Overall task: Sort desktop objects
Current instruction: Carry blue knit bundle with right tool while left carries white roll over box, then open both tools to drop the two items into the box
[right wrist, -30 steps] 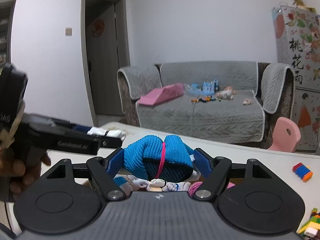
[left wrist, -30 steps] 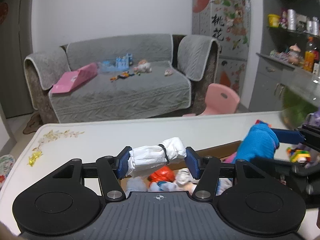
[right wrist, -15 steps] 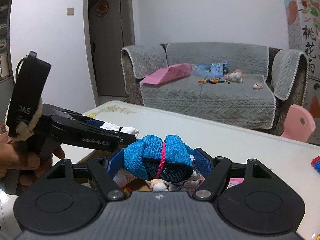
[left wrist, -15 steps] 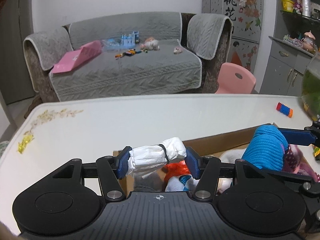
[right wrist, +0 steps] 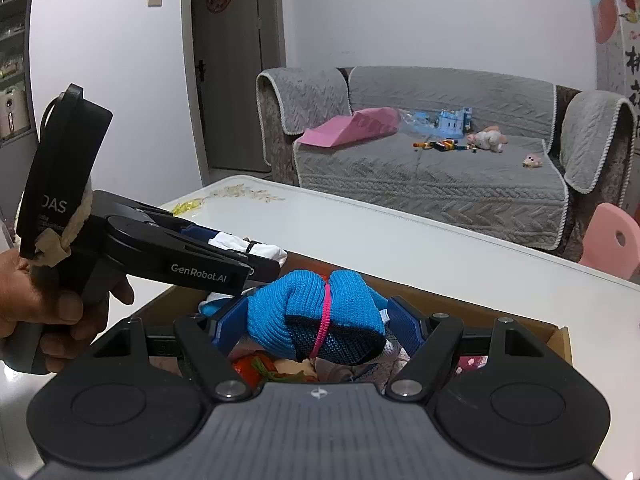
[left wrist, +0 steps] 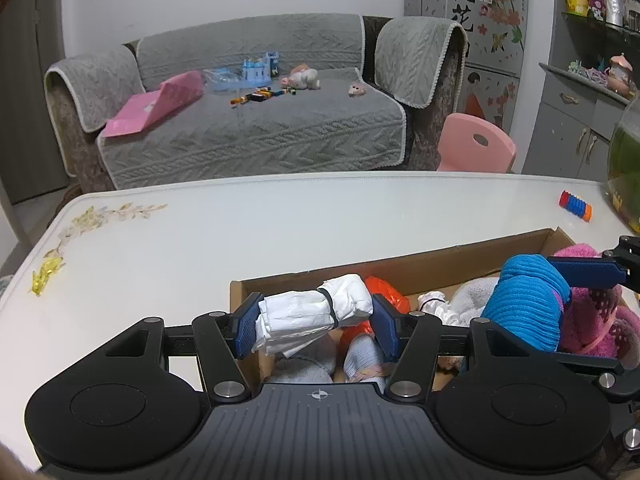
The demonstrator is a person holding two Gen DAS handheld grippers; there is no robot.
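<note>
Holding two sock bundles over the cardboard box (left wrist: 460,256) right now, so this step is basically the drop. My left gripper (left wrist: 316,326) is clamped on the white rolled bundle (left wrist: 312,316), the one with a dark band round it, and it hangs just above the box's near-left corner. My right gripper (right wrist: 318,322) is clamped on the blue knit bundle (right wrist: 316,314) with the pink band, and that one sits over the box's right half, just beside a pink fuzzy thing (left wrist: 596,312) already inside.

How I'd do it well: the box is already pretty full (orange bag (left wrist: 384,294), pale socks, more rolls), so I wouldn't push down hard. I'd ease each bundle low until it nearly touches the pile, then open the jaws and let it settle. The white one worries me more, because it's close to the box's left wall and could roll out onto the white table (left wrist: 240,232) if released there. I'd nudge it toward the box's middle first. Also the two grippers are near each other, so I'd release one at a time and back each straight out, to avoid snagging a band on the pads.

The little red-and-blue toy (left wrist: 575,205) beyond the box's far-right corner looks like it's left for later.
</note>
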